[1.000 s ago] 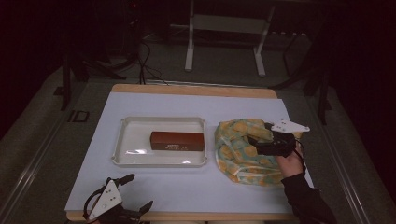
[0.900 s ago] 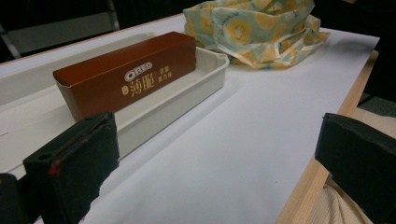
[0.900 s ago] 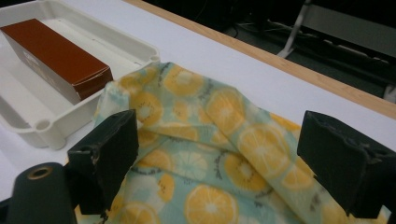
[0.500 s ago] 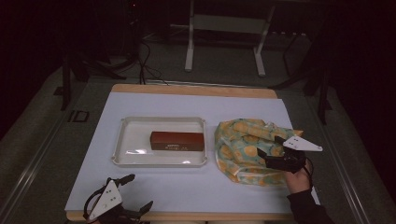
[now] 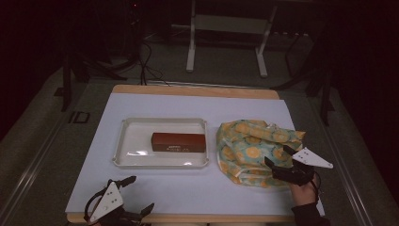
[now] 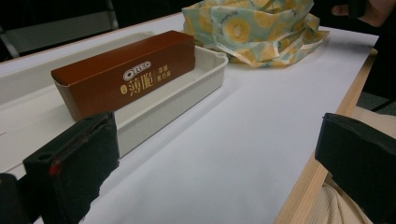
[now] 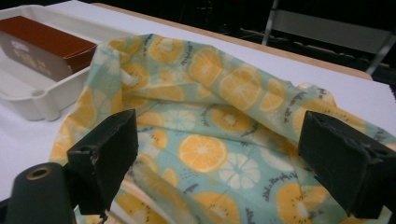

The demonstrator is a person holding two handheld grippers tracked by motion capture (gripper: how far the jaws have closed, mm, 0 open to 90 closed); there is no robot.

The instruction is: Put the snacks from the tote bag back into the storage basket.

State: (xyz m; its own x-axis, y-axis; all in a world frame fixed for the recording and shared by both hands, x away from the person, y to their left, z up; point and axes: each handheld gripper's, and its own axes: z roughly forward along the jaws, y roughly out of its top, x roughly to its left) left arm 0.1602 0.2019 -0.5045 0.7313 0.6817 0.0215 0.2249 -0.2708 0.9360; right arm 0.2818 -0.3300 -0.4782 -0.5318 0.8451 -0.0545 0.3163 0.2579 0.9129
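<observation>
A crumpled cloth with an orange-slice print (image 5: 249, 148) lies on the white table cover, right of a white tray (image 5: 134, 157). A brown Oreo box (image 5: 179, 141) lies flat in the tray. My right gripper (image 5: 276, 155) is open over the cloth's near right edge, with the cloth (image 7: 210, 116) spread between and beyond its jaws; nothing is held. My left gripper (image 5: 141, 193) rests open at the table's near left edge, pointing toward the box (image 6: 126, 79) and the tray (image 6: 187, 93). The cloth (image 6: 252, 28) lies beyond them.
The wooden table edge (image 6: 322, 158) runs close by the left gripper. A hand (image 5: 301, 193) holds the right gripper at the near right corner. Metal stand legs (image 5: 190, 42) and cables stand on the dark floor beyond the table.
The right gripper has drawn back from over the cloth's middle toward the near right edge. The left gripper, tray and box have not moved.
</observation>
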